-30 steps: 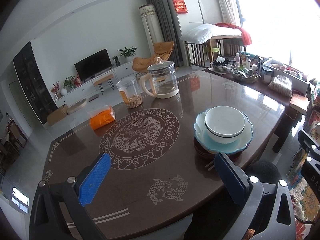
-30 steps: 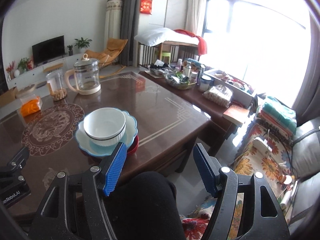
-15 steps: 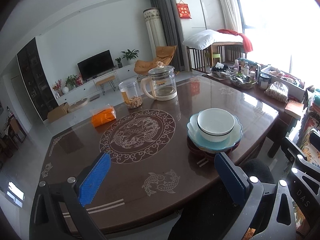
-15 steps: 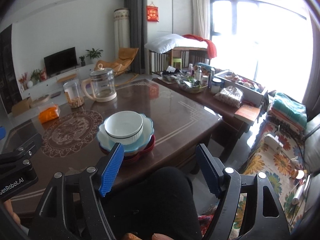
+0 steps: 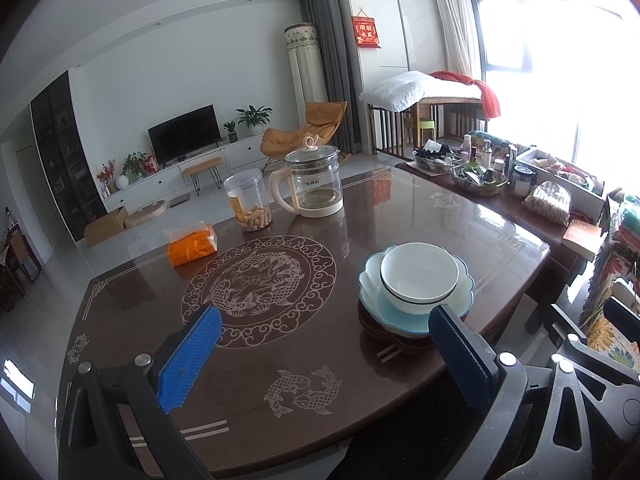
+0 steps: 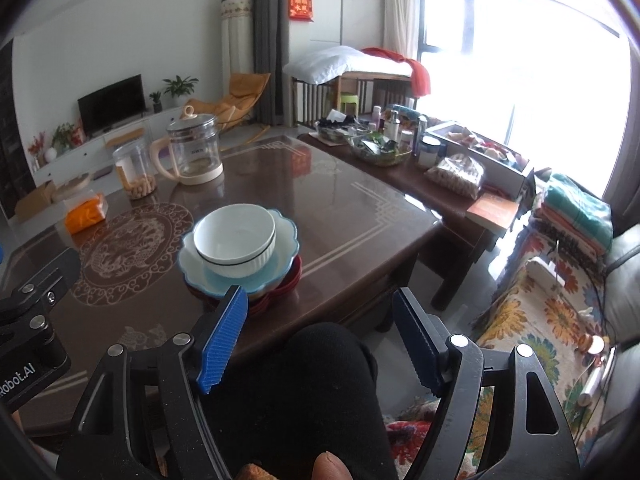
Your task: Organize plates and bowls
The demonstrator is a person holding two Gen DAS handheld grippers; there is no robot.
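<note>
While both our grippers hang wide apart and empty, the white bowl (image 6: 235, 239) nested in the blue plate (image 6: 286, 240) near the table's (image 6: 360, 216) front edge lies ahead-left of our right gripper (image 6: 320, 344), nearer than our left gripper (image 5: 324, 360).

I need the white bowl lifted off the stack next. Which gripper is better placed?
Probably right: the right gripper, open, sits just before the white bowl; the open left gripper faces bare table.

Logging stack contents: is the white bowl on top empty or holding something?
Empty: the white bowl sits upright in the blue scalloped dish, its bare interior visible in both views.
</note>
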